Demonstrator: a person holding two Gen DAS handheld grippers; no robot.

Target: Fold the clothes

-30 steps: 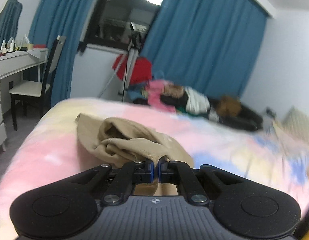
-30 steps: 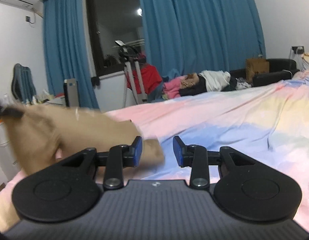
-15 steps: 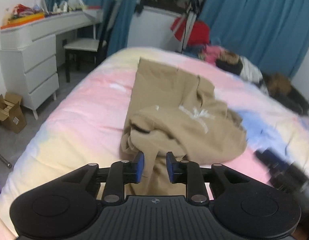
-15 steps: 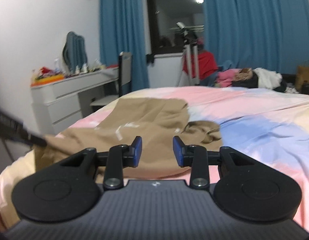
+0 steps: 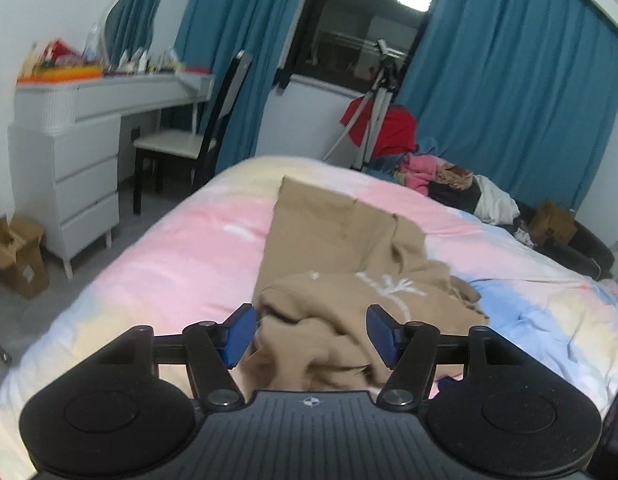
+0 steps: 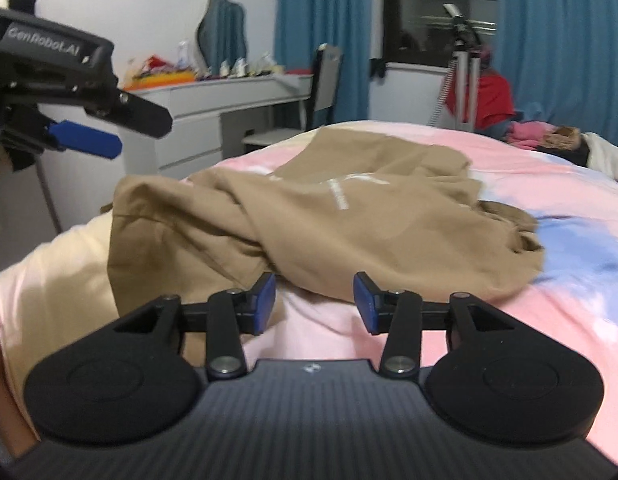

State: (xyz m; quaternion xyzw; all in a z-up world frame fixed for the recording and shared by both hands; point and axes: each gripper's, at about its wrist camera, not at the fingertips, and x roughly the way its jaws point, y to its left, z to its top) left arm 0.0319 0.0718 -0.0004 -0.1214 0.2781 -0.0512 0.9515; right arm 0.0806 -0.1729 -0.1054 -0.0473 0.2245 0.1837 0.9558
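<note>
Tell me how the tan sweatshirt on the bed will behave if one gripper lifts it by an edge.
The tan sweatshirt lies crumpled in soft folds, so it will probably hang limp and unfold as it rises. Its thick-looking fabric suggests some weight, likely dragging across the bedspread. One pinch will probably leave the rest trailing; it seems neither fragile nor slippery.

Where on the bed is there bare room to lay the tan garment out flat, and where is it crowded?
Bare bedspread lies between the crumpled tan garment and the bed edge facing the white dresser, and on the blue patch on the garment's other side. The far corner is crowded with piled clothes.
</note>
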